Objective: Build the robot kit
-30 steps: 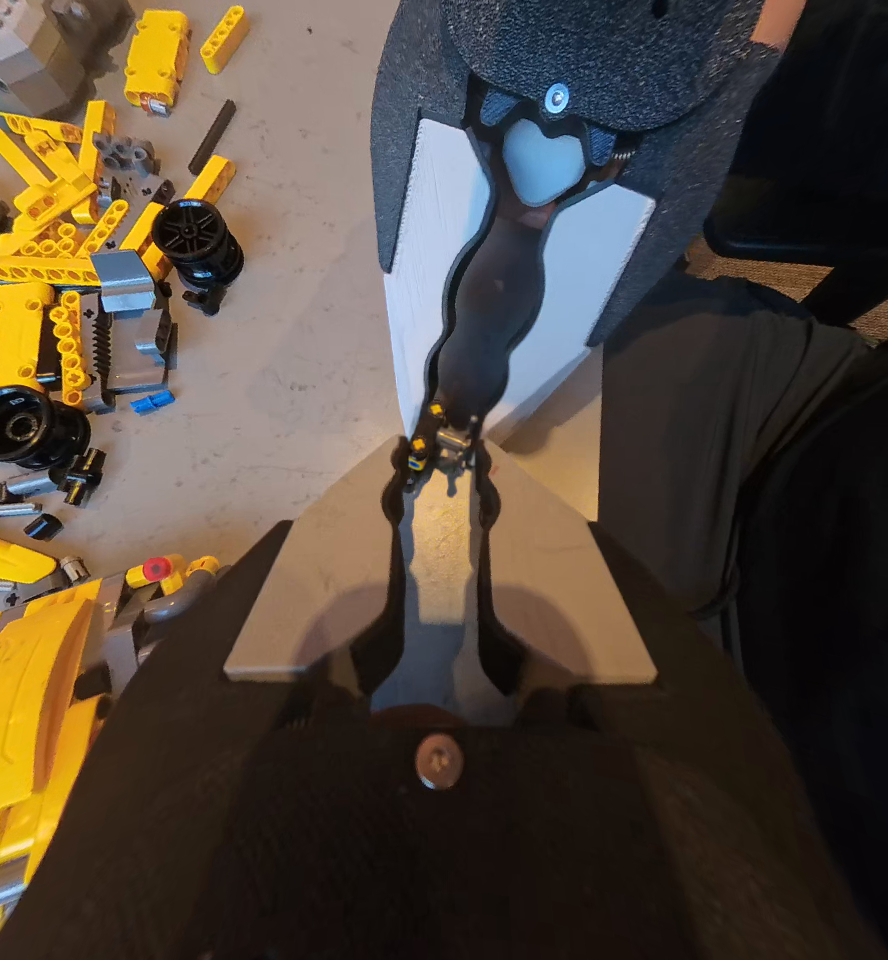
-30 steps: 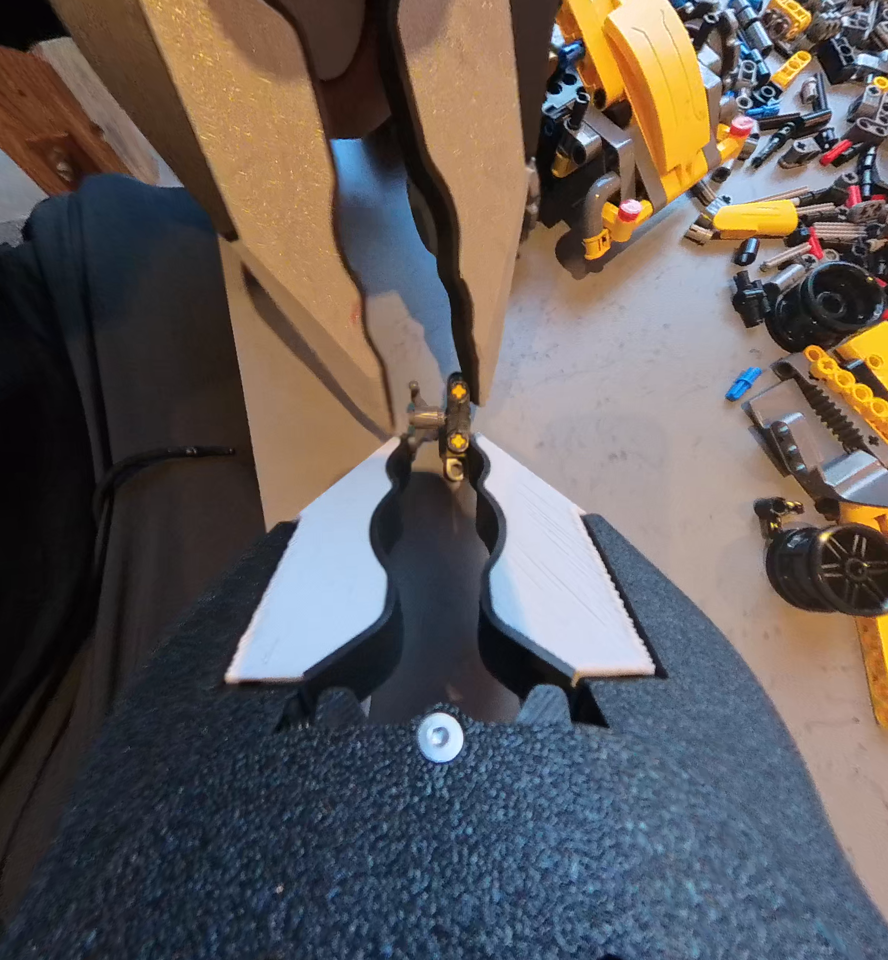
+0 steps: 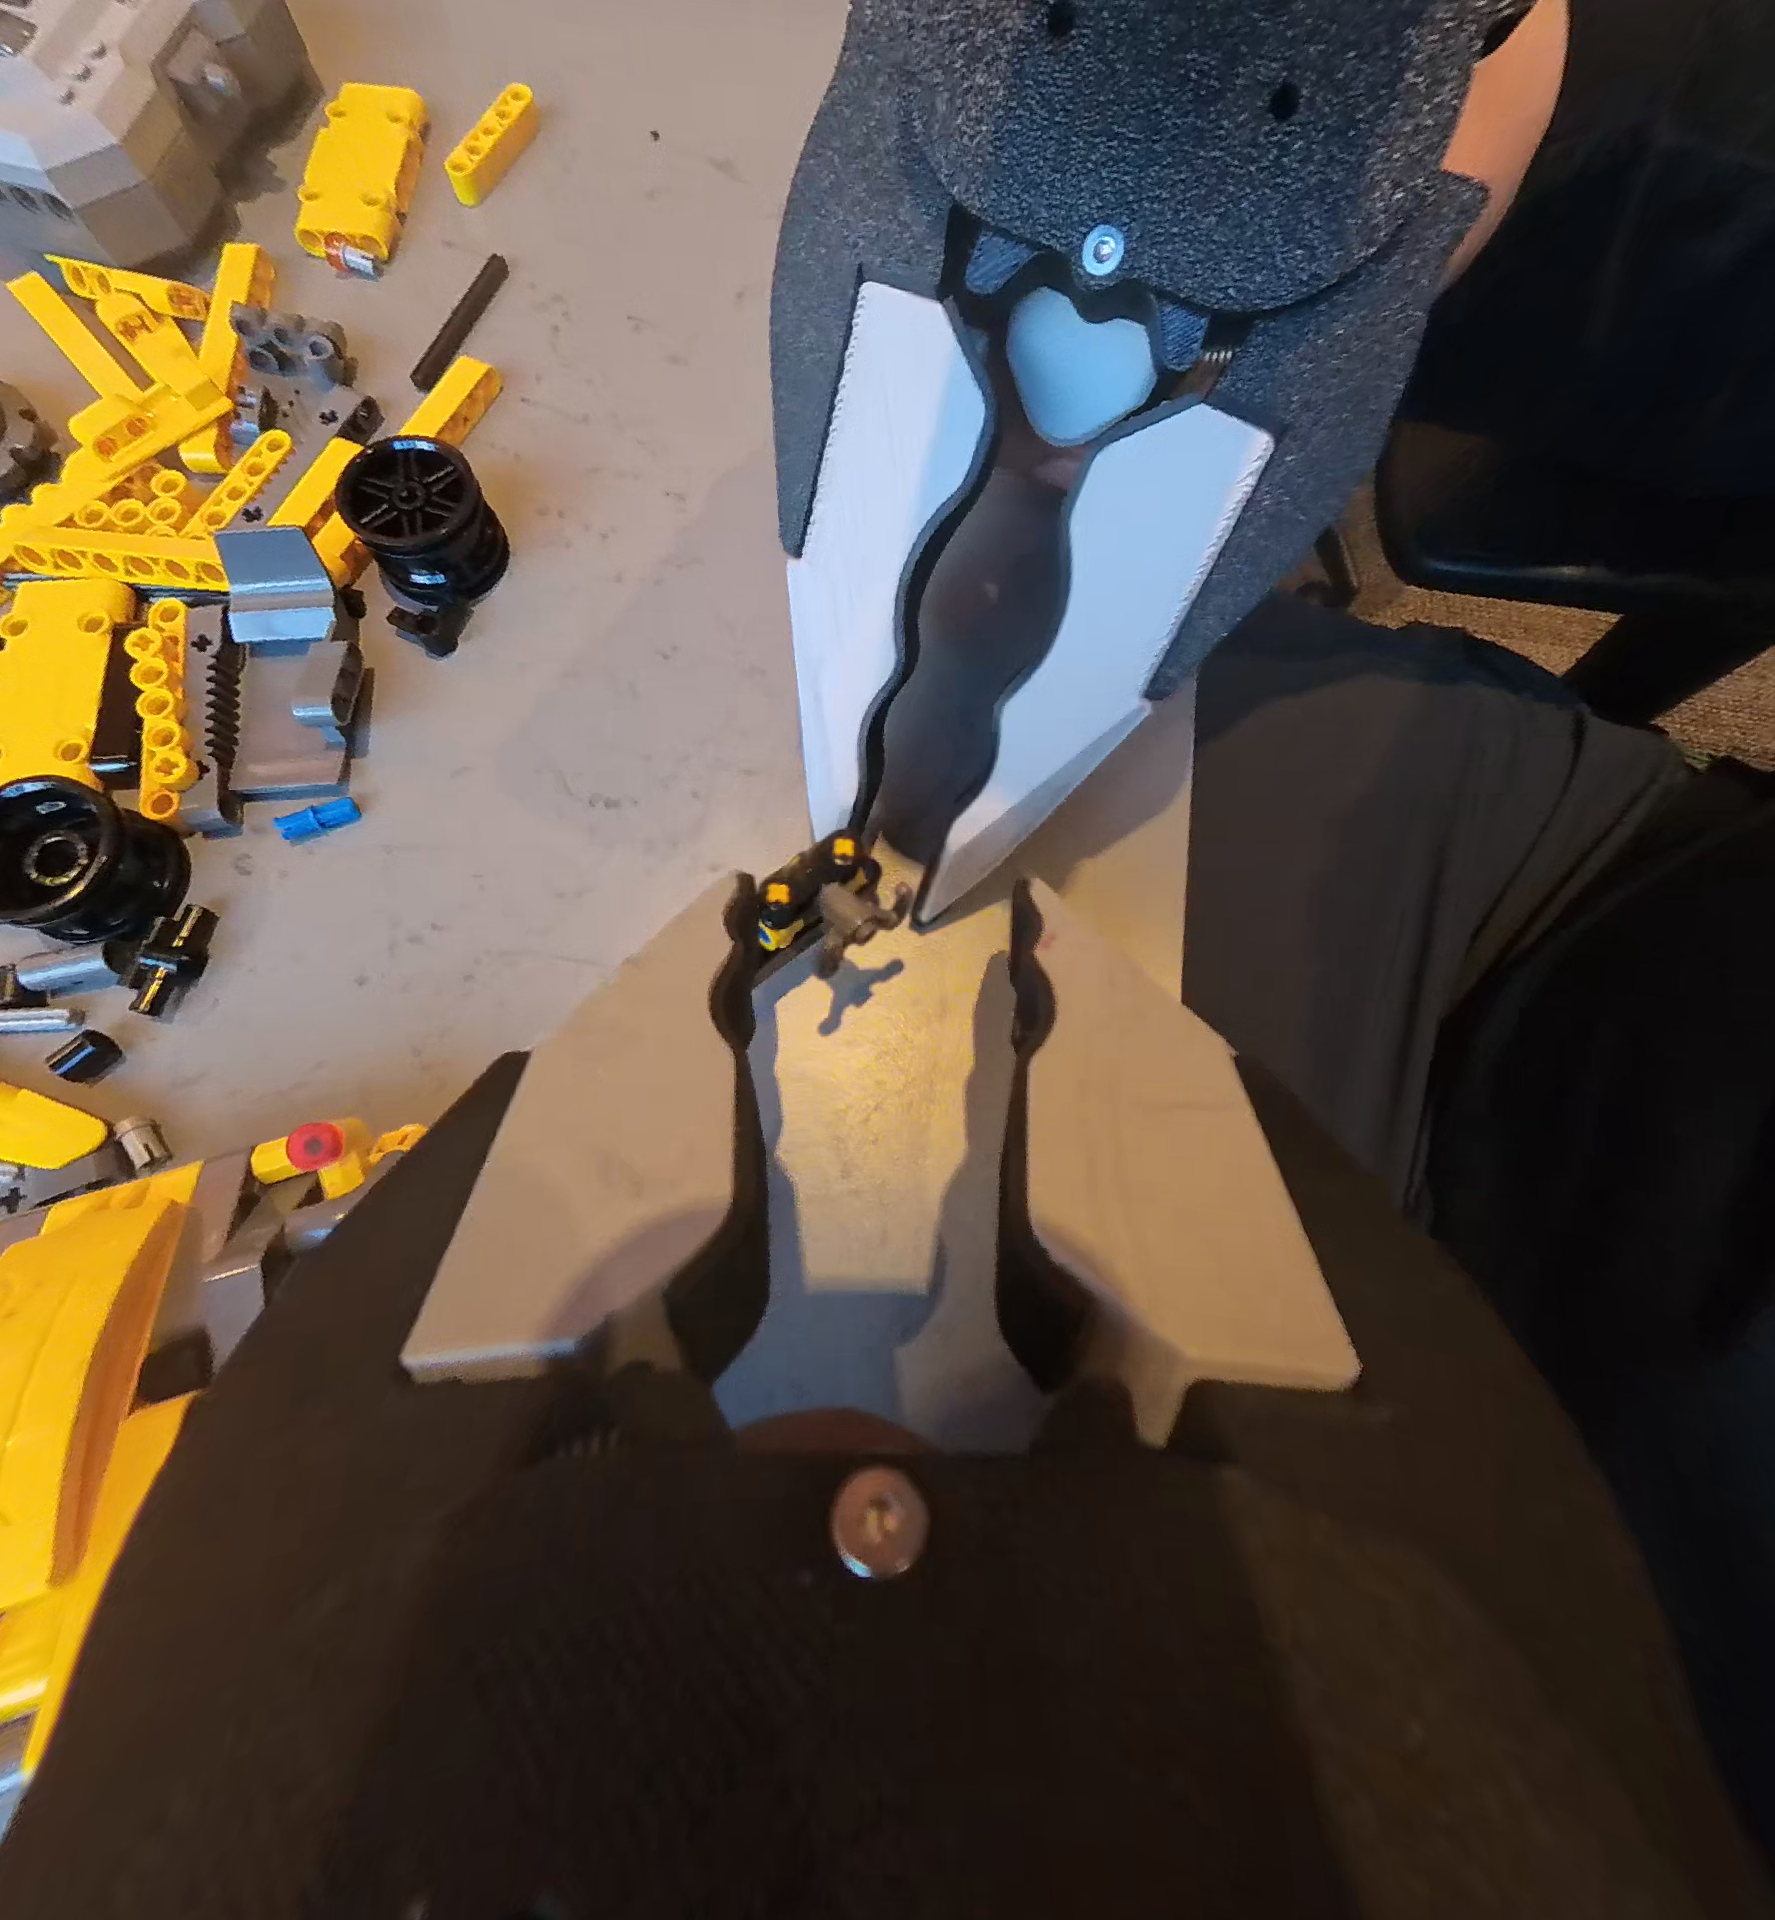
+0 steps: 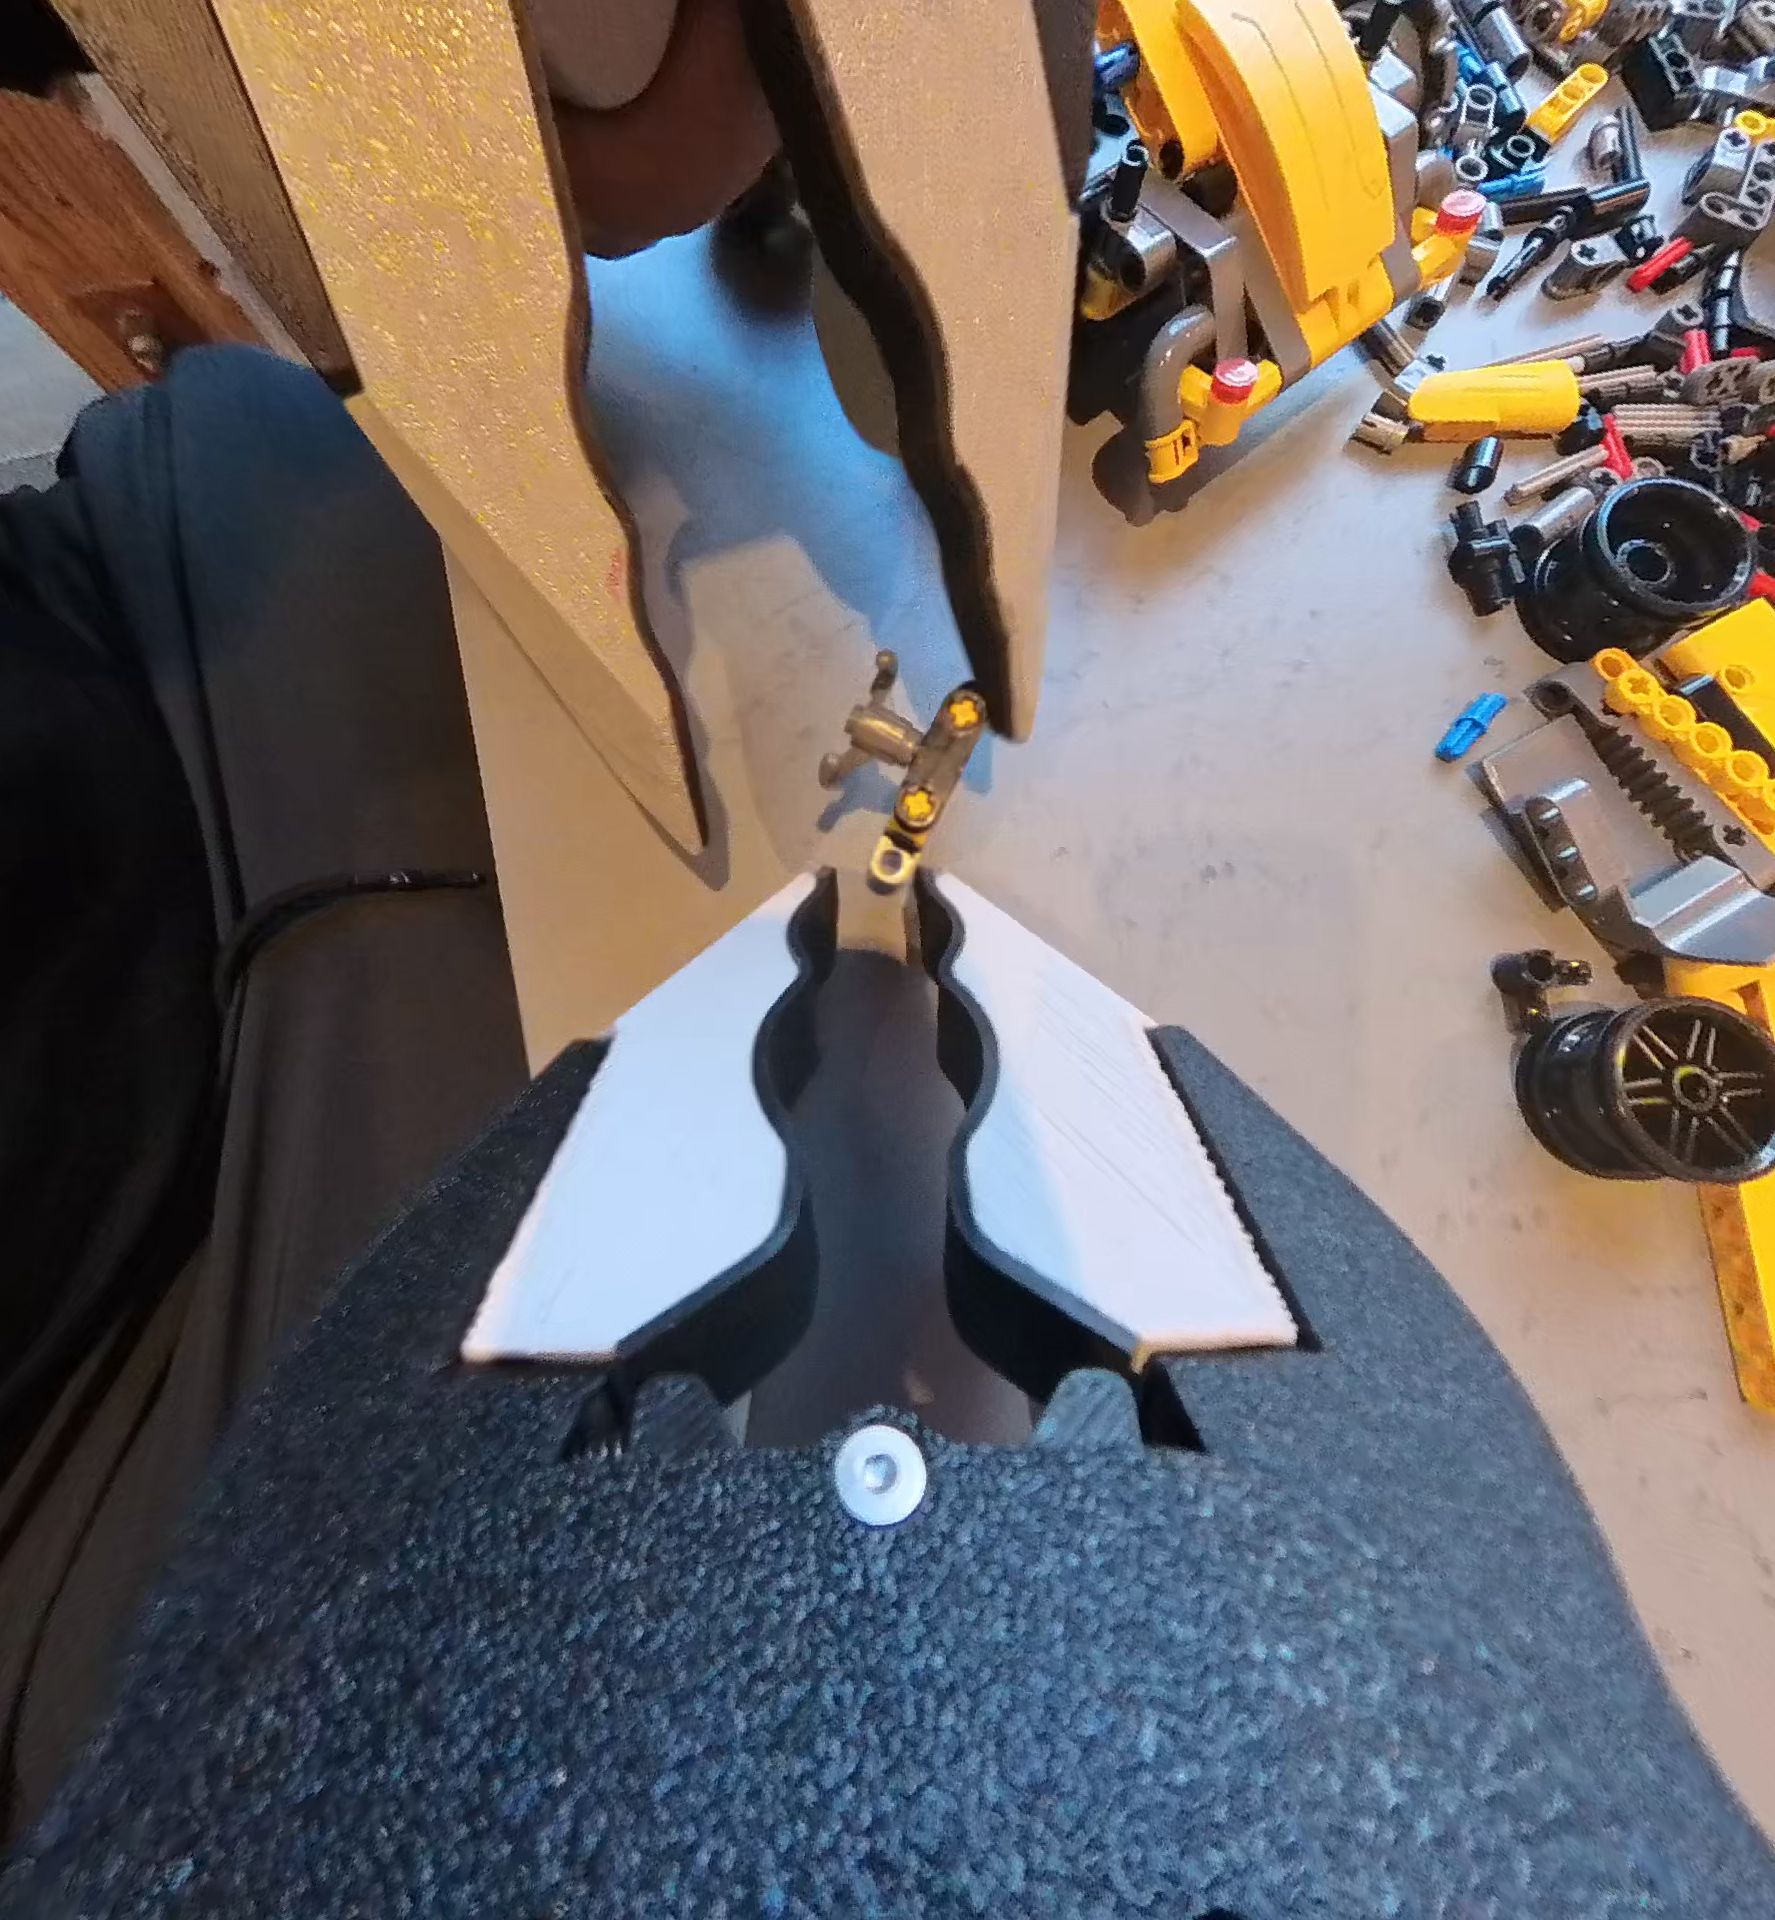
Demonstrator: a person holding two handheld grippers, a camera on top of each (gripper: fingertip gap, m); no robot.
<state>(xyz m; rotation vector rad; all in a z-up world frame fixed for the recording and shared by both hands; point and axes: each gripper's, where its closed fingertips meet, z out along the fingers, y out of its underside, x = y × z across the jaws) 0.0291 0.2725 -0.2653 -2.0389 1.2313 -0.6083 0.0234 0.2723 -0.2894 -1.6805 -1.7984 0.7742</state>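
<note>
The left gripper (image 3: 878, 899) stands released, its grey fingers (image 3: 602, 1132) spread wide, with the small link (image 3: 805, 894) lying against the tip of the finger at 11 o'clock. The right gripper (image 4: 867, 883) is clenched on the low end of that link (image 4: 930, 774), a short black piece with yellow cross-pins and a grey pin part sticking off its side; in the right wrist view it rises toward 12 o'clock from the white fingers (image 4: 1059, 1122) and touches the tip of one finger of the left gripper (image 4: 841, 769). In the left wrist view the right gripper (image 3: 888, 831) comes down from 12 o'clock to meet it. The link hangs above the pale worktop (image 3: 571, 748), near its edge beside the person's dark clothing (image 3: 1485, 935). At 9 to 11 o'clock in the left view lie loose yellow beams (image 3: 114, 520), two black wheels (image 3: 421, 514), a blue pin (image 3: 317, 819) and a grey block (image 3: 93, 125). At 8 o'clock sits a yellow model (image 3: 21, 1351).
</note>
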